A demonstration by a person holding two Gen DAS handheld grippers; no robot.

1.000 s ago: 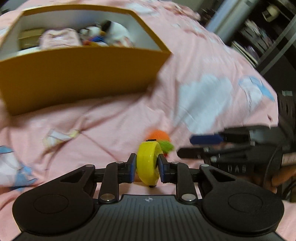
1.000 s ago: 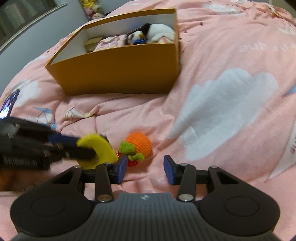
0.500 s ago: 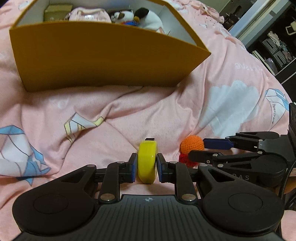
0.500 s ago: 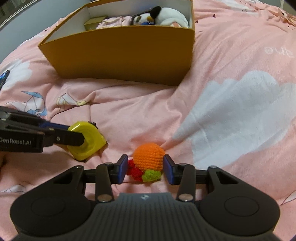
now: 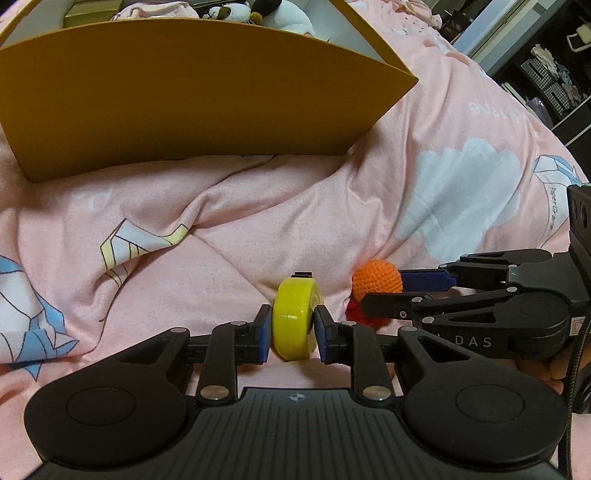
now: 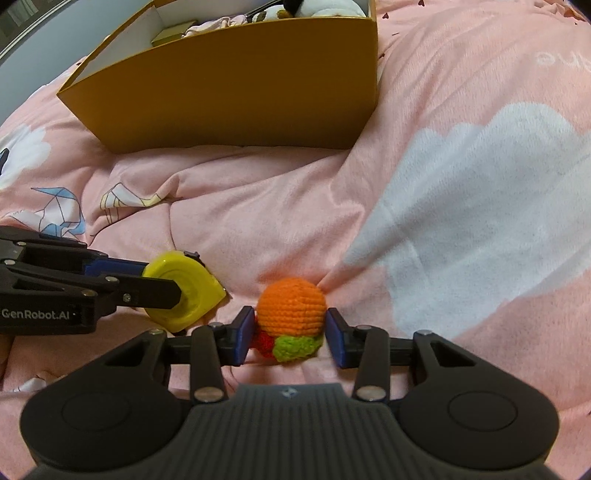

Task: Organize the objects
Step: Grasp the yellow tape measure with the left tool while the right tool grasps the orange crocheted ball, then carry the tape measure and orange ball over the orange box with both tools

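A yellow tape measure stands on edge on the pink bedding. My left gripper is shut on it, blue pads on both flat faces, and the jaws are easing open slightly. In the right wrist view the left gripper comes in from the left with the tape measure. An orange crochet toy with red and green trim lies just to the right. My right gripper has a pad against each side of it. The left wrist view shows the right gripper around the toy.
An open mustard-yellow box sits further back on the bed, its near wall tall; plush toys and small items lie inside. Rumpled pink bedding spreads all around. Dark shelving stands past the bed's right edge.
Both grippers sank toward the bedding. The right gripper moved over the orange toy, which now sits between its pads. The left gripper kept the tape measure and lowered it onto the bedding.
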